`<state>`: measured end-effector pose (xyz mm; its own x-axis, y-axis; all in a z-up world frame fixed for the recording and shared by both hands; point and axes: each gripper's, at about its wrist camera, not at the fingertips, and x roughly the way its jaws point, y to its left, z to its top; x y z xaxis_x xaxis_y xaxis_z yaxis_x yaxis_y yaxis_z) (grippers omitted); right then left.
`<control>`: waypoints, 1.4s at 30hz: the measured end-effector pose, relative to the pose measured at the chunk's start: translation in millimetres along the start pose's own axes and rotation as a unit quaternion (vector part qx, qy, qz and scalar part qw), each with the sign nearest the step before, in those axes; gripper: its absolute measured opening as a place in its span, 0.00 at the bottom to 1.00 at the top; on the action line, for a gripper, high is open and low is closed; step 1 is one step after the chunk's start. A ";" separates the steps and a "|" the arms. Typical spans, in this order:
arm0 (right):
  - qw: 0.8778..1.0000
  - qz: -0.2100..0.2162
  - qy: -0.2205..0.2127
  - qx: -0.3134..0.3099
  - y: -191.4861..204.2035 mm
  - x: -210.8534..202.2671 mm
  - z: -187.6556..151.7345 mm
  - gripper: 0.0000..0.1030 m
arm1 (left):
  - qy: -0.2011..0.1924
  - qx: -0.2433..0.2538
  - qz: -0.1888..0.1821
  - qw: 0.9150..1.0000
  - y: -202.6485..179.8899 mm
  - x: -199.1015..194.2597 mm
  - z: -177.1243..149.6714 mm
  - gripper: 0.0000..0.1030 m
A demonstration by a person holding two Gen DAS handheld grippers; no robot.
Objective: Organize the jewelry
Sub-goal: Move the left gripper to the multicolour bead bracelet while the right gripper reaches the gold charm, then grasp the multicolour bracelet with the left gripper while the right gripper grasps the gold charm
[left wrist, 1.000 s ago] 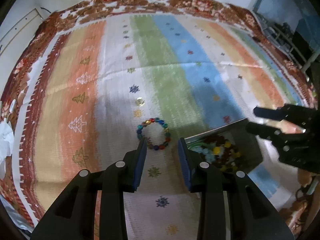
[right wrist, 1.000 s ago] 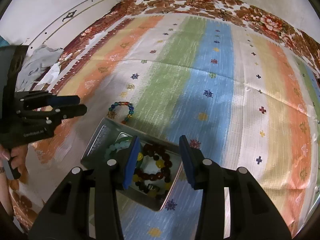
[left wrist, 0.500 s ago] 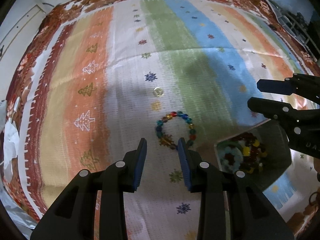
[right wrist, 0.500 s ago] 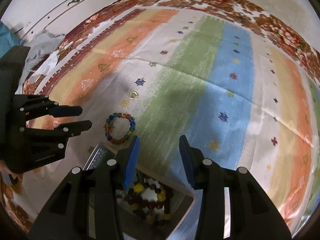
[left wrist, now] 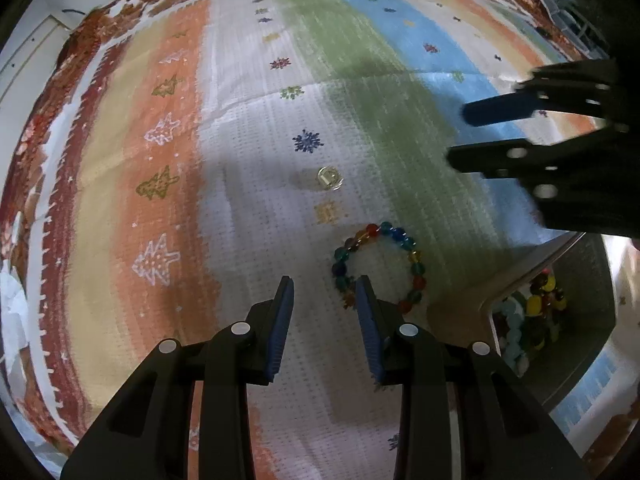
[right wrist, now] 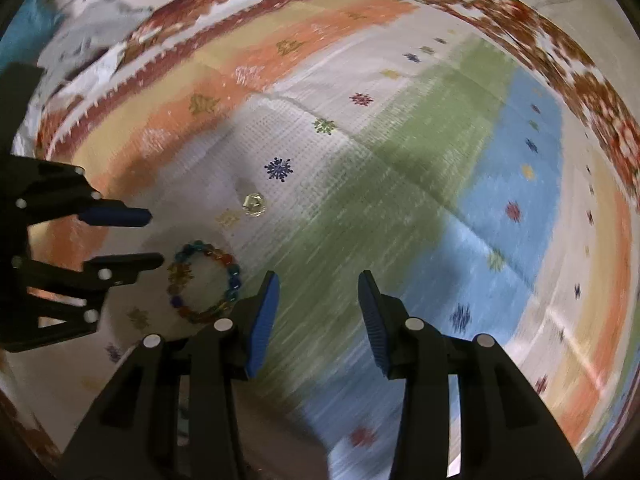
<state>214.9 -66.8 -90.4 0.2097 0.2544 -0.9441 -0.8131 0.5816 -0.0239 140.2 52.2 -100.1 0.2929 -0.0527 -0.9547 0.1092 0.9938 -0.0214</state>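
Left wrist view: left tongs gape wide and empty, beaded bracelet just ahead, slightly right; right tongs, also wide, sit farther off.

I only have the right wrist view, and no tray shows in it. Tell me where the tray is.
Observer: In the left wrist view the tray sits just right of the bead bracelet.
Operator: Report what's inside.
Observer: Yellow and dark beads, plus a pale green strand.
Operator: Check the left hand-held gripper from its own camera.
Observer: The left hand-held gripper is open and empty. Its right fingertip overlaps the bracelet's near edge in that view.
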 end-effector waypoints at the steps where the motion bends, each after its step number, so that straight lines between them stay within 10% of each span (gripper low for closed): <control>1: 1.000 0.005 0.001 -0.006 -1.3 3.7 3.3 0.41 | -0.004 -0.002 -0.004 1.000 -0.3 -0.9 0.1 0.31; 31: 0.980 0.125 0.004 -0.152 19.2 50.4 38.9 0.42 | -0.027 -0.016 -0.003 1.000 3.1 13.5 -2.2 0.31; 42: 0.980 0.106 0.005 -0.166 33.3 64.0 45.2 0.42 | -0.018 0.018 0.002 1.000 -7.6 21.7 -6.6 0.30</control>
<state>225.8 3.9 -136.8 0.0142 0.3343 -0.9424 -0.9702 0.2326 0.0679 139.4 44.1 -122.5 0.3272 -0.0538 -0.9434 0.1430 0.9897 -0.0069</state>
